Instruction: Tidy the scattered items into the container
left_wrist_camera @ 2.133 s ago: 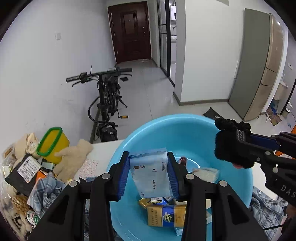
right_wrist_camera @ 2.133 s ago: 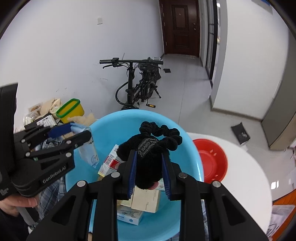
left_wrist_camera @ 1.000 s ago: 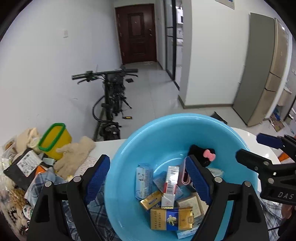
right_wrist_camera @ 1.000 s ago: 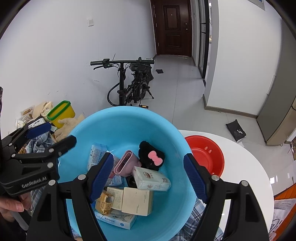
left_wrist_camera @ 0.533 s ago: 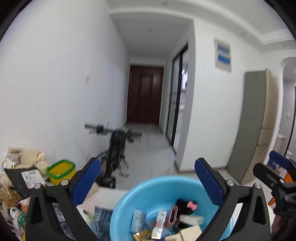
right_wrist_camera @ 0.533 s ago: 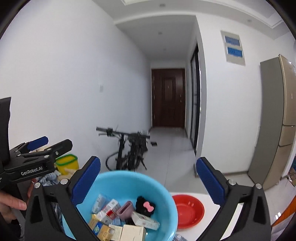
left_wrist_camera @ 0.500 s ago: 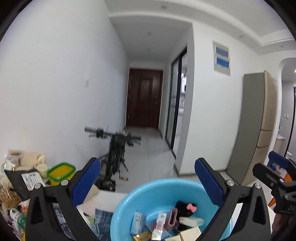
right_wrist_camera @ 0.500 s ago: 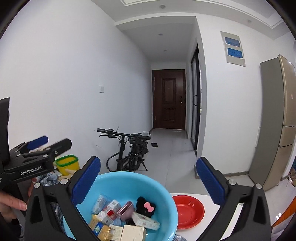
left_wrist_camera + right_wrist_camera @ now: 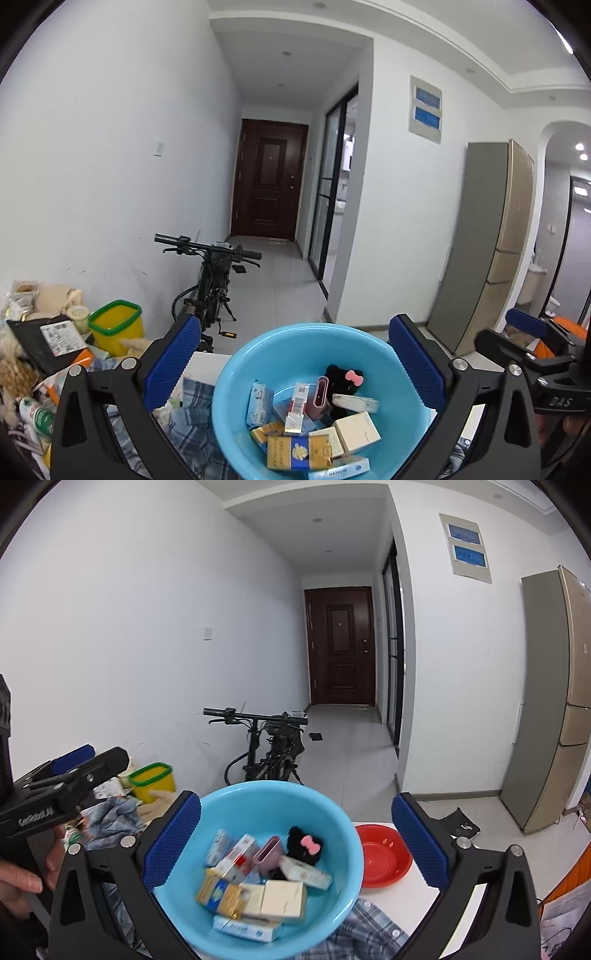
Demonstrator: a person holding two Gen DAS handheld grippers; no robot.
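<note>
Both claws empty, both loads now in the basin

Two claws stand spread to their widest with nothing between the pads: the left claw (image 9: 293,363) and the right claw (image 9: 295,843) have just been opening, and each hangs above and behind the blue basin (image 9: 258,347). Below the left claw lies the pale blue packet (image 9: 259,402); below the right, the black plush with its pink bow (image 9: 304,840) rests among boxes at the basin's middle. Two seconds earlier the left claw pinched that packet and the right pinched the plush over the basin, so this drop looks done. Since then both claws have lifted and tipped up toward the hallway. Left of the left claw, clutter remains outside: a yellow tub (image 9: 116,326) and checked cloth (image 9: 192,417).
</note>
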